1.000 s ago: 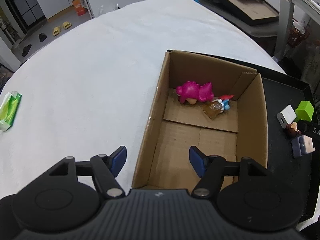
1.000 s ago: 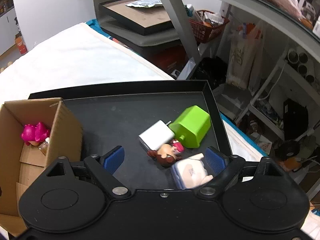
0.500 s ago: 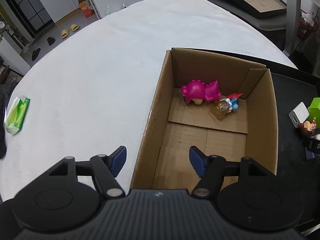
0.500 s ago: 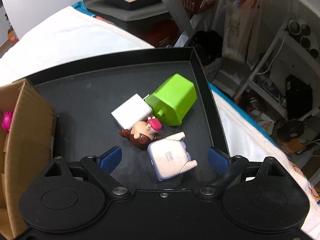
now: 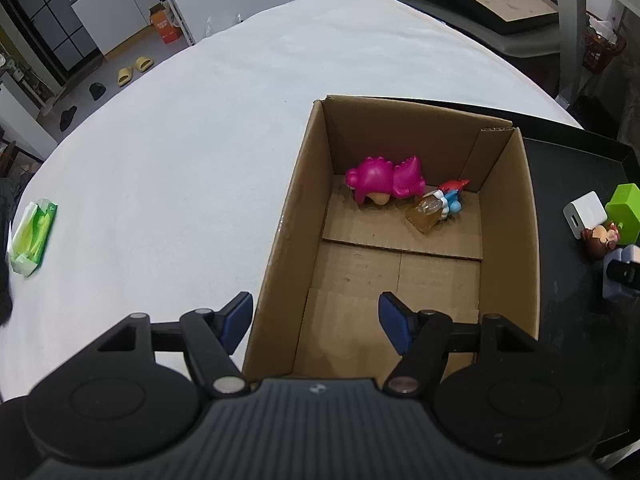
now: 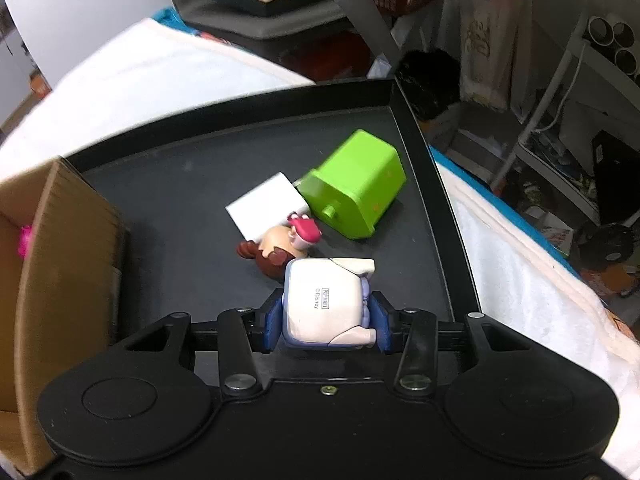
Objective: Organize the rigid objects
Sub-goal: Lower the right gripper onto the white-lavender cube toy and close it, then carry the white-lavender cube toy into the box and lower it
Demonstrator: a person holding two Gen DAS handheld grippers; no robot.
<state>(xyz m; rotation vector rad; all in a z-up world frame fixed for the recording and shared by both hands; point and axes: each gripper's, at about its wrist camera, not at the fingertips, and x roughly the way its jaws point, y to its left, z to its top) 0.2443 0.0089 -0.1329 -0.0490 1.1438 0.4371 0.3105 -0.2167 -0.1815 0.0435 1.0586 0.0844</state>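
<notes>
My right gripper [image 6: 326, 326] is shut on a white and lilac toy figure [image 6: 320, 306] on the black tray [image 6: 168, 196]. Just beyond it lie a brown-haired doll figure [image 6: 280, 246], a white charger block [image 6: 266, 206] and a green plastic box [image 6: 354, 190]. My left gripper [image 5: 316, 322] is open and empty, straddling the near left wall of the cardboard box [image 5: 508, 216]. Inside the box lie a pink toy [image 5: 384, 184] and a small blue and amber figure [image 5: 434, 208]. The box also shows in the right wrist view [image 6: 56, 264].
A green tissue pack [image 5: 32, 236] lies at the far left of the white table [image 5: 180, 160]. The tray's raised rim [image 6: 436, 200] runs along its right side, with shelving and clutter beyond the table edge.
My right gripper has moved down and forward and closed on the white and lilac figure. The left gripper has stayed open and shifted slightly over the box.
</notes>
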